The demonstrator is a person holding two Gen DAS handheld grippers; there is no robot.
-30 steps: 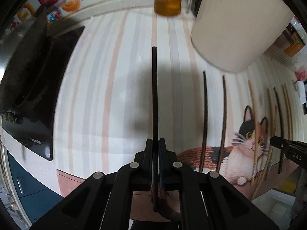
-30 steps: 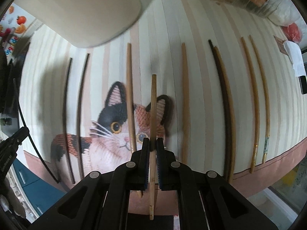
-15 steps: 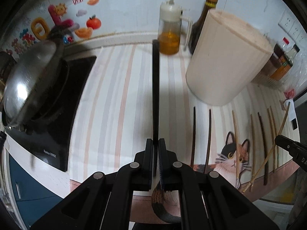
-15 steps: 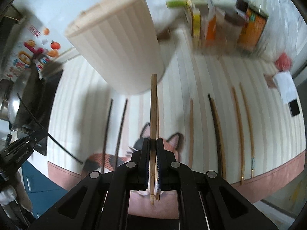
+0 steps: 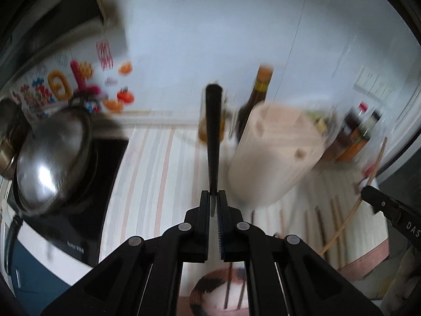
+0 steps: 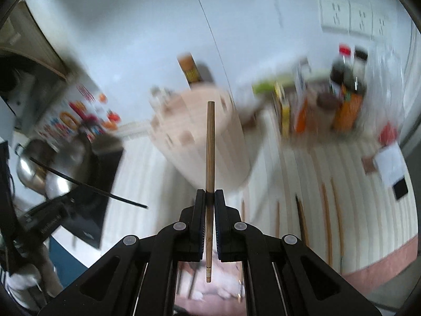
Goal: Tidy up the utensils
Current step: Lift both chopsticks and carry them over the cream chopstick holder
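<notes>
Two chopsticks, one in each claw, ready for the holder.

The left gripper (image 5: pixel 213 205) pinches one black chopstick (image 5: pixel 212 137) and the right gripper (image 6: pixel 209 208) pinches one wooden chopstick (image 6: pixel 210 152), both lifted near the one pale holder (image 6: pixel 208 137), likely to drop into its holes. About six more chopsticks (image 6: pixel 326 216) lie on the mat below it.

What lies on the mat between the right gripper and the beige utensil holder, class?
Right wrist view: only bare striped mat. The right gripper, holding a wooden chopstick, faces the beige utensil holder.
</notes>
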